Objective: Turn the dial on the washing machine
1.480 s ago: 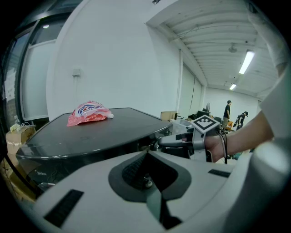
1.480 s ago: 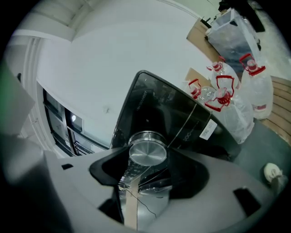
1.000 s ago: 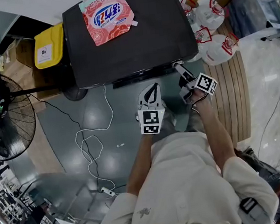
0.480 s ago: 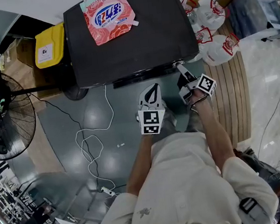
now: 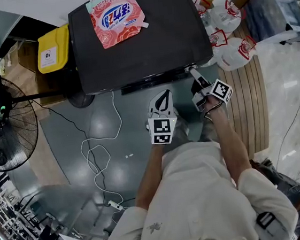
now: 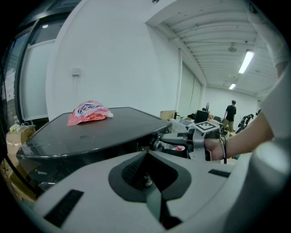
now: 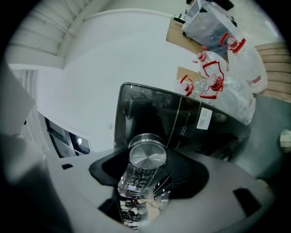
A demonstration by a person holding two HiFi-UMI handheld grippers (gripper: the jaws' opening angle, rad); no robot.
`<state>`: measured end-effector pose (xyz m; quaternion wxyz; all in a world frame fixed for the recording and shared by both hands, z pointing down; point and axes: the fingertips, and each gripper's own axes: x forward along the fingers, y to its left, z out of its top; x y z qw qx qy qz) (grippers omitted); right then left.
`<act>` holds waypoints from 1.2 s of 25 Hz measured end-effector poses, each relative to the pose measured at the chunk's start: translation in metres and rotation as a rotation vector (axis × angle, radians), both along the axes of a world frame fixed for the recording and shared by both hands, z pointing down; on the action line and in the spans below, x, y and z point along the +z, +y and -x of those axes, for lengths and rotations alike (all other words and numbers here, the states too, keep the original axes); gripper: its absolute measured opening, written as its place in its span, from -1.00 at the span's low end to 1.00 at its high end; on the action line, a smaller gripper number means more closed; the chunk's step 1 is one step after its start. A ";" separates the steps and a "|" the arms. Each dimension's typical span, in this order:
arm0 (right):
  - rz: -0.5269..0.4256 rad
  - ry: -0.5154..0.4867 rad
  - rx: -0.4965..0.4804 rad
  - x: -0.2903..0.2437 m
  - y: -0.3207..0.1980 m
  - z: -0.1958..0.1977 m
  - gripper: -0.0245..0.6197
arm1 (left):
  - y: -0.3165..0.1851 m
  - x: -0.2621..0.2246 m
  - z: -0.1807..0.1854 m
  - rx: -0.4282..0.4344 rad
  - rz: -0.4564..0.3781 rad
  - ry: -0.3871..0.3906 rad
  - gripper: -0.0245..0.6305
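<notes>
Right claw (image 7: 146, 172) clenched on the silver dial (image 7: 148, 157), one jaw on each side of its round brushed face. Dial set at the front right corner of the black washing machine (image 5: 140, 37), against the dark front panel. White printed label (image 7: 204, 119) on that panel, up and to the right of the dial in the right gripper view; print too small to read. In the head view, right claw reaching to that corner with its marker cube on top, held in the person's right hand (image 5: 213, 107).

Left claw (image 6: 148, 159) clenched shut on nothing, jaws meeting in a line. Tips in the air, short of the machine's front edge and apart from it. From above, hanging just to the left of the right claw, over the grey floor (image 5: 135, 134).

On the machine's flat lid, a pink detergent pouch (image 5: 115, 16) lying toward the back. Beside the machine on the left, a yellow bin (image 5: 53, 50). Farther left, a standing fan (image 5: 6, 133). A white cable (image 5: 98, 160) snaking across the floor in front. To the right of the machine, plastic bottles with red handles (image 5: 233, 48), near a strip of wooden slats (image 5: 256, 110). Far off in the left gripper view, two people (image 6: 231, 111), too small for detail.
</notes>
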<state>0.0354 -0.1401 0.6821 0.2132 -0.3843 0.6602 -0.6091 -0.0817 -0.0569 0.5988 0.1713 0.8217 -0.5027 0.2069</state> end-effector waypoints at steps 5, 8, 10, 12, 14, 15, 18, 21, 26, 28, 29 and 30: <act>-0.029 0.155 -0.065 -0.003 0.008 -0.001 -0.05 | 0.002 -0.001 -0.002 0.005 -0.002 0.003 -0.89; -0.059 0.299 -0.104 -0.004 0.012 -0.004 -0.02 | 0.002 -0.001 -0.001 0.004 -0.001 0.001 -0.89; -0.076 0.388 -0.125 -0.002 0.013 -0.006 0.00 | 0.002 -0.001 0.000 0.001 -0.001 0.001 -0.89; -0.092 0.476 -0.132 0.000 0.012 -0.011 0.01 | 0.002 -0.001 0.001 -0.002 -0.001 0.002 -0.89; -0.113 0.549 -0.147 -0.003 0.011 -0.011 0.02 | 0.003 -0.001 0.001 -0.002 -0.001 0.002 -0.89; -0.125 0.583 -0.158 -0.004 0.011 -0.011 0.03 | 0.003 -0.001 0.000 -0.002 -0.001 0.002 -0.89; -0.158 0.687 -0.189 -0.007 0.009 -0.009 0.06 | 0.004 0.000 0.000 -0.003 -0.001 0.000 -0.89; -0.196 0.791 -0.227 -0.008 0.007 -0.006 0.08 | 0.004 0.000 0.001 -0.006 -0.001 0.001 -0.89; -0.235 0.949 -0.277 -0.007 0.005 -0.002 0.08 | 0.004 0.001 0.002 -0.011 -0.001 0.002 -0.89; -0.245 1.010 -0.295 -0.005 0.004 -0.001 0.07 | 0.004 0.001 0.002 -0.013 -0.001 0.004 -0.89; -0.250 1.041 -0.304 -0.004 0.003 -0.001 0.07 | 0.003 0.001 0.002 -0.014 -0.001 0.005 -0.89; -0.255 1.072 -0.311 -0.003 0.003 -0.001 0.08 | 0.003 0.000 0.002 -0.015 -0.002 0.005 -0.89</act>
